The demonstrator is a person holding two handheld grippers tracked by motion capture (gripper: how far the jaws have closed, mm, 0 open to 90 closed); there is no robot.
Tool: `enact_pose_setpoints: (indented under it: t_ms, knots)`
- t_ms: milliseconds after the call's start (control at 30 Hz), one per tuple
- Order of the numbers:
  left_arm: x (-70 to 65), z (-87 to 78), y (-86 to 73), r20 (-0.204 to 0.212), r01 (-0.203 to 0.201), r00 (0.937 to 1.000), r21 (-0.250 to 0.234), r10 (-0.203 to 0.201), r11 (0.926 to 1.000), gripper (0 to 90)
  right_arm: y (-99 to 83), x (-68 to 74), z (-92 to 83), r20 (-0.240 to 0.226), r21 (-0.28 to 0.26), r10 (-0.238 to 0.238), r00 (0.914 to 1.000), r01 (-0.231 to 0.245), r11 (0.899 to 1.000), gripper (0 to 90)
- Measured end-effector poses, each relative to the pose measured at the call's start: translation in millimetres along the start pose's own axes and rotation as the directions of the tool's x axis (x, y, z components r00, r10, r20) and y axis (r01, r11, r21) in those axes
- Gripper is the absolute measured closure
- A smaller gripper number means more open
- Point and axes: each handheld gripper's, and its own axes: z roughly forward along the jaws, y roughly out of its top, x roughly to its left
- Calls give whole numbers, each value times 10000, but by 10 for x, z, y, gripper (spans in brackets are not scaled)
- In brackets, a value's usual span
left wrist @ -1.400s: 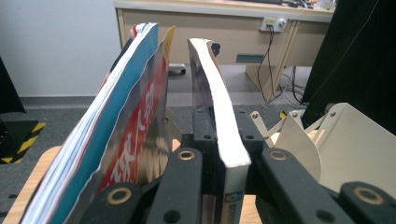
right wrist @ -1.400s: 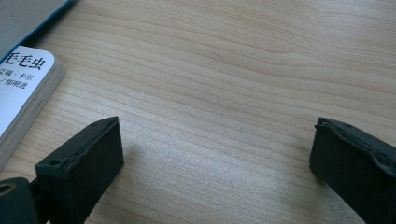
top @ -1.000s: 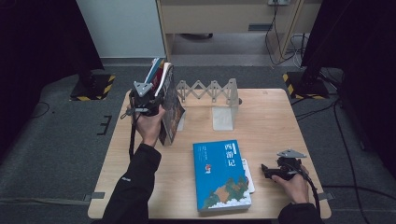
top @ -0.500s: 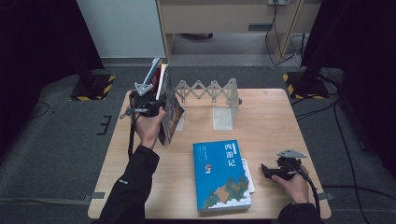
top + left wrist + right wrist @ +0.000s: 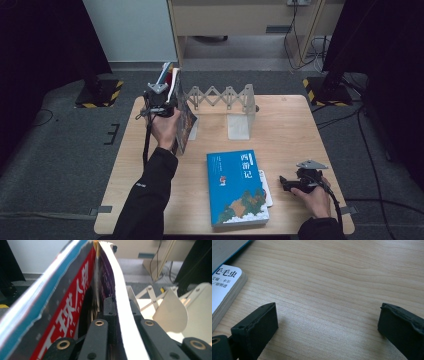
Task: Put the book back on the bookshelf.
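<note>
High view: the books stand upright at the table's left rear, long axis vertical, against the rack. Your left gripper pinches one.

Left gripper view: jaws just closed onto a white-edged book.

Right gripper view: your right gripper gapes wide over bare wood.

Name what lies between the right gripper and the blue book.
In the high view, a white book under the blue book pokes out towards the right gripper; otherwise bare table.

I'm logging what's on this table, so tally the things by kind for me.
Books lying flat: 2, blue-covered book on a white book
Books standing at the rack: at least 3, exact count unclear
Expanding book rack: 1
Hand-held grippers: 2, left, right
Total: at least 8
</note>
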Motion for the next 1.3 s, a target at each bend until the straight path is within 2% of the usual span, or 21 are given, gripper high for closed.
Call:
enact_pose_setpoints:
  t_ms: [100,200,433,667,767,900,1133,1233,1300]
  knots:
    - [39,4,6,39,224,9997,-269,-223,9994,820,0,0,0,-6,-1,2,10000,-2,10000,30]
    - [50,20,-5,-71,203,9998,-502,-207,9985,821,0,-1,0,-16,7,-19,10000,19,10000,30]
    - [12,80,-34,-428,-355,9986,-1131,308,9929,822,1,1,0,-9,0,2,10000,-2,10000,30]
    - [26,104,-66,-671,-507,9967,-776,455,9957,818,1,0,2,-16,-1,-48,10000,48,10000,29]
    - [58,79,-70,-599,-307,9979,-708,265,9970,804,1,1,2,-16,10,-21,10000,21,10000,29]
    - [56,-10,-98,-521,-310,9983,-821,268,9961,742,0,0,2,-18,2,-46,10000,46,10000,29]
    - [52,-199,-174,32,-192,9998,-1135,197,9934,665,1,1,2,-11,11,-28,10000,28,10000,29]
    - [67,-271,-206,246,-271,9992,-1264,304,9916,631,1,0,2,-21,1,-51,10000,51,10000,29]
    - [84,-318,-227,236,-358,9989,-1348,393,9902,620,1,0,2,-23,3,-47,10000,47,10000,29]
